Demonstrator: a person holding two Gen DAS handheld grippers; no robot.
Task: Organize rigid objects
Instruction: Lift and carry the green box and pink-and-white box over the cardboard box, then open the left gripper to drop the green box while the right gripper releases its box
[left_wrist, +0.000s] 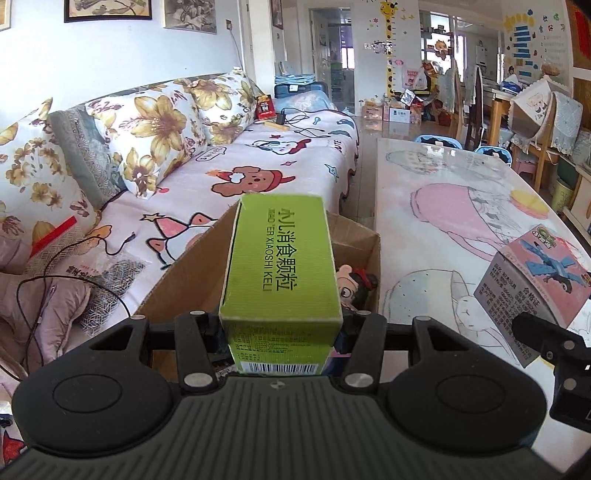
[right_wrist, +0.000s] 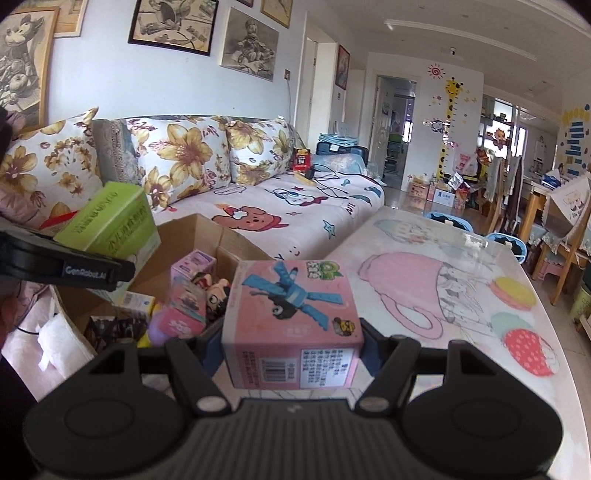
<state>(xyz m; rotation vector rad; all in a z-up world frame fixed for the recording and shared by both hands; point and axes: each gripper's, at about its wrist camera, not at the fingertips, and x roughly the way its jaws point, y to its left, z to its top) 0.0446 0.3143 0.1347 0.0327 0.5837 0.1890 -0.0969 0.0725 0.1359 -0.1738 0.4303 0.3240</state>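
Note:
My left gripper is shut on a green medicine box and holds it above an open cardboard box. The green box also shows at the left of the right wrist view, over the cardboard box. My right gripper is shut on a pink toy box with a blue plane picture, held above the table's left edge beside the cardboard box. That pink box shows at the right of the left wrist view. Inside the cardboard box lie a doll and small pink boxes.
A glass-topped table with a cartoon cloth stretches to the right. A sofa with flowered cushions and cables stands to the left behind the cardboard box. Chairs and blue stools stand beyond the table's far end.

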